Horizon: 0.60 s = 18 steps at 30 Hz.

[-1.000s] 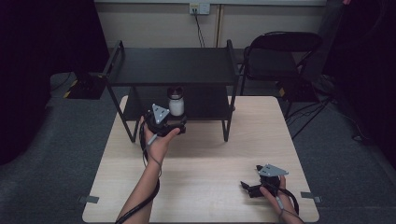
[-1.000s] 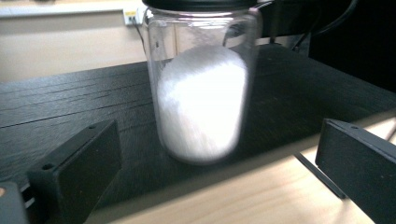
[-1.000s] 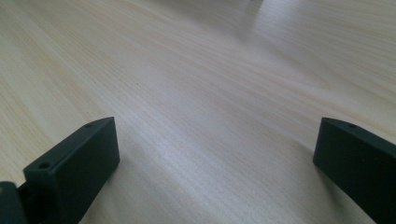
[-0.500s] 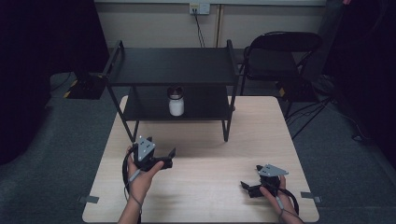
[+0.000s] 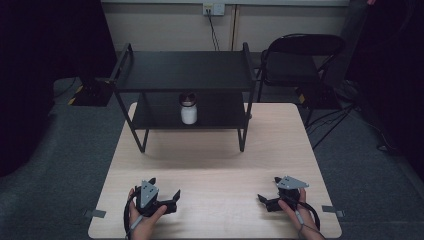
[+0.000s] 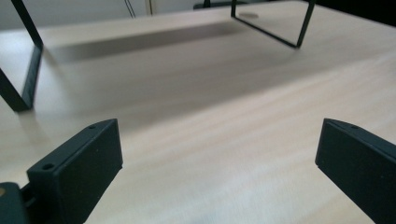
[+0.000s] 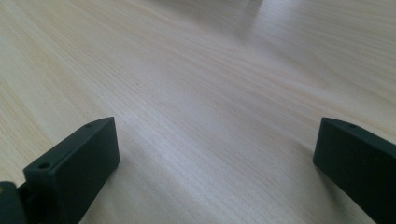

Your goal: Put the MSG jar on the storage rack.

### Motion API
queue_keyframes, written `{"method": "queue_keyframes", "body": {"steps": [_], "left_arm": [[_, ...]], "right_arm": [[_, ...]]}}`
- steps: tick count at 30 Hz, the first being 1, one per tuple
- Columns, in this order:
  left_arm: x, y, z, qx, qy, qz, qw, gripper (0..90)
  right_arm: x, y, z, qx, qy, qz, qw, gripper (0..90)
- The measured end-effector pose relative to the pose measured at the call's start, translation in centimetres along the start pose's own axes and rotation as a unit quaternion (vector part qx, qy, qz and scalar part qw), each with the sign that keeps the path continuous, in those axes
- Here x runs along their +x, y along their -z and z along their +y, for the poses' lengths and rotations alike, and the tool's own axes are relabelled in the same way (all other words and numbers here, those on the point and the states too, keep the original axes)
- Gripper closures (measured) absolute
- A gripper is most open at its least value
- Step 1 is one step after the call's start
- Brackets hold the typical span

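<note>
A white jar (image 5: 189,112) with a dark lid stands upright on the lower shelf of the black rack (image 5: 185,70). My left gripper (image 5: 165,188) rests low at the table's near left, far from the jar, held in a hand. In the left gripper view its jaws (image 6: 219,154) stand wide open over bare wood, facing the rack's legs (image 6: 28,79). At the near right, my right gripper (image 5: 268,190) is also open. The right gripper view has nothing between its jaws (image 7: 217,154) but table.
The light wooden table (image 5: 220,165) carries the rack at its far half. A black folding chair (image 5: 300,65) stands behind the table's far right corner. A dark box (image 5: 92,92) sits on the floor at far left.
My left gripper has drawn back from the jar on the lower shelf toward the table's near edge. The jar stays on the shelf. The right gripper has not moved.
</note>
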<state>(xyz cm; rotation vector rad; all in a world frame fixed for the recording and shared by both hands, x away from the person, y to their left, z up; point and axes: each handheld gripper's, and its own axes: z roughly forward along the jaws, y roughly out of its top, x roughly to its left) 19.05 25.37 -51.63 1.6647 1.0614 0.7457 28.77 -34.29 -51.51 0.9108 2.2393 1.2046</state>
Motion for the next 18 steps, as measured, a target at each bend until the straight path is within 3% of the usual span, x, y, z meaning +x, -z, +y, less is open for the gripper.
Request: {"method": "queue_keyframes", "body": {"steps": [3,7,11,13,18], "left_arm": [[0.0,0.4,-0.7,-0.011,0.011,0.002,0.9999,0.0],[0.2,0.5,-1.2,-0.019,0.01,0.0,0.9998,0.0],[0.7,0.2,-1.5,-0.013,0.007,-0.005,0.9999,0.0],[0.6,0.2,-1.7,-0.01,0.006,0.005,0.9999,0.0],[0.6,0.1,-2.0,-0.005,0.004,0.005,1.0,0.0]], "right_arm": [[0.0,0.0,0.0,0.0,0.0,0.0,1.0,0.0],[0.0,0.0,0.0,0.0,0.0,0.0,1.0,0.0],[-0.1,0.0,0.0,0.0,0.001,0.001,1.0,0.0],[-0.1,0.0,0.0,0.0,0.001,0.001,1.0,0.0],[-0.1,0.0,0.0,0.0,0.001,0.001,1.0,0.0]]}}
